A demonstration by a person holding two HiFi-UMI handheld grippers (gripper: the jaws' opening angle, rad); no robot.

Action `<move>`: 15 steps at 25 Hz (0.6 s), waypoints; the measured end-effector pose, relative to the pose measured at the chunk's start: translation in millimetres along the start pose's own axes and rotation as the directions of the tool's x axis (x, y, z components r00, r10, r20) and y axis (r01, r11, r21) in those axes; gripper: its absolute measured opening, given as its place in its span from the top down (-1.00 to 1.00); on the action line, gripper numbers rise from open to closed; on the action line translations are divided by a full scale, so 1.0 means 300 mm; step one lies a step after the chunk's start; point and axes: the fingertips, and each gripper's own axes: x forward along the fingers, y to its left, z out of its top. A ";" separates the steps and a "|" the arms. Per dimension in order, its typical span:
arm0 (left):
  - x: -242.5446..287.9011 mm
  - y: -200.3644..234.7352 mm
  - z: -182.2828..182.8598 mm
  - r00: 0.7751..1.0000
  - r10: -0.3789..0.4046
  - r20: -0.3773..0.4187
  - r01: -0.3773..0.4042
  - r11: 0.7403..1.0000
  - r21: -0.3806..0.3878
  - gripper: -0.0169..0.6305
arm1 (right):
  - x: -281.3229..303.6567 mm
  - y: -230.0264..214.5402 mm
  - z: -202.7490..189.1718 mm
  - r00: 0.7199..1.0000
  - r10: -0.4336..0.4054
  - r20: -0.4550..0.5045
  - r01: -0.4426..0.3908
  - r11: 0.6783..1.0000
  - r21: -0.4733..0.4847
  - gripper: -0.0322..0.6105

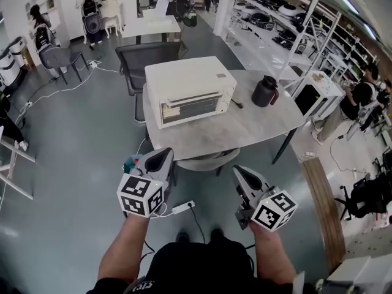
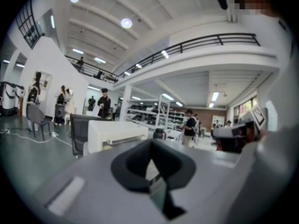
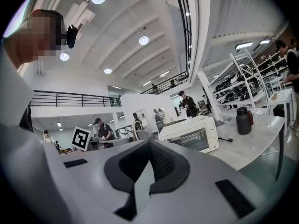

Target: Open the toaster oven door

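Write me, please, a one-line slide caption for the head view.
Shut and empty, the left gripper and right gripper hover short of the table bearing a closed toaster oven and dark jug.

We see the toaster oven (image 1: 190, 81) cased in matt cream metal, glass-fronted; the table (image 1: 257, 130) topped in smooth pale stone-look; the jug (image 1: 265, 92) dark, faintly glossy; the floor (image 1: 79, 146) smooth, sheeny.

Open lab hall with appliance-laden racks (image 1: 275, 17) and a railed mezzanine (image 2: 210, 56)

Toaster oven (image 2: 112, 133) blurred, lower edge hidden behind left claw (image 2: 151, 160) in left gripper view.
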 end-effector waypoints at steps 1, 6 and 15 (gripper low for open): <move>0.017 -0.001 -0.004 1.000 -0.007 -0.005 0.007 1.000 0.001 0.92 | 0.011 -0.008 -0.006 1.000 0.002 -0.003 -0.002 1.000 0.004 0.92; 0.083 0.004 -0.007 1.000 -0.013 -0.017 0.014 1.000 0.011 0.92 | 0.066 -0.065 -0.025 1.000 0.014 -0.019 -0.013 0.999 0.038 0.92; 0.252 0.085 0.028 0.996 0.088 0.012 -0.088 0.996 0.013 0.92 | 0.282 -0.221 0.037 0.988 0.150 -0.045 -0.149 0.989 0.022 0.92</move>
